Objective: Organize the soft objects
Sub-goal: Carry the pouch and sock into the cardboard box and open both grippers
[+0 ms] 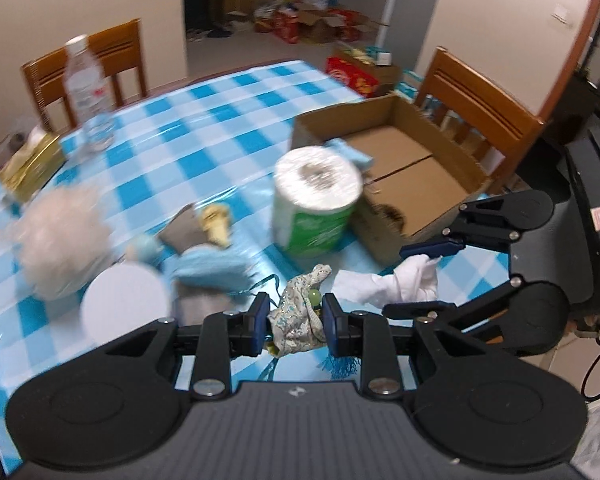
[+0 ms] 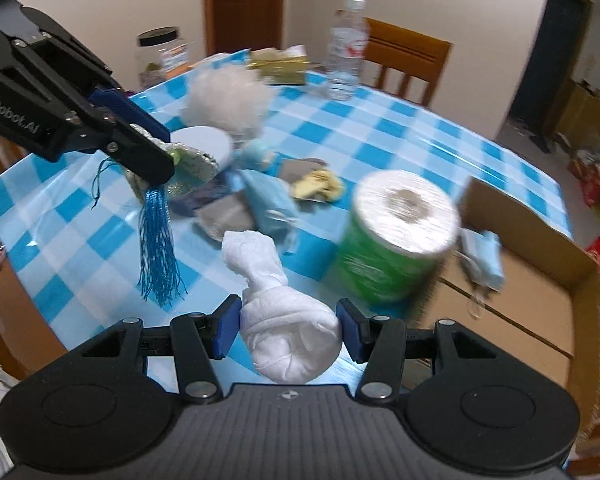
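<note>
Presently: left gripper (image 1: 296, 326) clamps brocade pouch (image 1: 300, 320); right gripper (image 2: 288, 330) clamps white cloth bundle (image 2: 288, 340); cardboard box (image 1: 416, 168) nearly empty, most items unsorted.

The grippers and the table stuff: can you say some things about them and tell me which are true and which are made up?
1. The left gripper is pinching a sparkly pouch with a blue tassel. True.
2. The right gripper holds nothing. False: it is shut on a white cloth bundle.
3. The green-wrapped paper roll stands upright beside the cardboard box. True.
4. The tablecloth is red with dots. False: it is blue and white checks.
5. The water bottle lies inside the box. False: it stands on the table's far side, near a wooden chair.
</note>
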A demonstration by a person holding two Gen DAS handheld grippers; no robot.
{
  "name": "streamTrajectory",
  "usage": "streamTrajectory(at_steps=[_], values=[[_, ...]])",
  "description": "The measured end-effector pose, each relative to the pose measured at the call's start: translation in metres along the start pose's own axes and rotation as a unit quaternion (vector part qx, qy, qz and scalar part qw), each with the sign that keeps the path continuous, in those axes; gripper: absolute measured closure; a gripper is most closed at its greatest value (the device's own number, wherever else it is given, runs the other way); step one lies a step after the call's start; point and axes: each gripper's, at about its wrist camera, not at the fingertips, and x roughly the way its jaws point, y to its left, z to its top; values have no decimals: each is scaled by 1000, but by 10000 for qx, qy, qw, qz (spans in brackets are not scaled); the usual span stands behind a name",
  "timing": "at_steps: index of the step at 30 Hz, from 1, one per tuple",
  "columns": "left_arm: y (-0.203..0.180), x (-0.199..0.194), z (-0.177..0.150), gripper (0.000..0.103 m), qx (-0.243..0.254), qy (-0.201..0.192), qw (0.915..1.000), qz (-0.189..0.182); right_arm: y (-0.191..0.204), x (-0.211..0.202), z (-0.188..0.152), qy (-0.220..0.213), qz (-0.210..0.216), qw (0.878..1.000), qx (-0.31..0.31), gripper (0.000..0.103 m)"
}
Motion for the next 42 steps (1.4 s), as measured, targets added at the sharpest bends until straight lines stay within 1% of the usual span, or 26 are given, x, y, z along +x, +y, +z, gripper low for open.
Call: streamTrajectory(at_steps=[6,11,19,21,22,23,24,25,26,29,34,36,37,38,39,40,42], values=[[-32,16,30,77,305,-126,9992,-236,-45,-17,-15,-127,-427,9987,259,46],[-56,31,57,77,493,-272,9978,-348,-85,-26,-23,-243,-754,9962,375,46],[-87,54,95,77,643,-453,9961,-387,-140,-15,-31,-231,-1048,9931,475,46],[-92,62,104,76,644,-475,9960,-388,-152,-9,-31,-228,-1052,9927,543,45],[-94,65,108,76,651,-491,9959,-387,-157,-7,-32,-225,-1042,9925,590,41],[-96,68,111,76,668,-506,9958,-373,-162,-4,-33,-209,-1004,9926,644,30],[-98,72,115,76,679,-513,9957,-371,-166,-2,-35,-224,-972,9926,686,24],[-100,75,118,76,689,-522,9956,-374,-167,-1,-36,-263,-973,9924,711,13],[-102,79,121,76,710,-535,9954,-365,-169,-1,-38,-300,-967,9921,742,7],[-105,90,131,76,691,-537,9955,-373,-173,-2,-45,-351,-789,9920,916,2],[-111,110,145,76,706,-556,9952,-393,-174,-6,-55,-309,-731,9913,1047,1],[-114,116,151,70,732,-584,9949,-387,-173,-9,-57,-313,-752,9909,1072,1],[-114,119,153,52,735,-599,9948,-371,-173,-11,-58,-321,-744,9906,1100,0],[-115,123,155,23,742,-630,9946,-359,-174,-12,-59,-340,-728,9902,1145,0],[-115,127,157,10,730,-629,9949,-303,-174,-14,-60,-354,-711,9898,1180,0],[-114,130,157,1,687,-623,9954,-244,-174,-16,-61,-369,-698,9894,1216,0],[-113,135,155,1,679,-744,9948,-139,-174,-17,-63,-390,-712,9886,1271,0]])
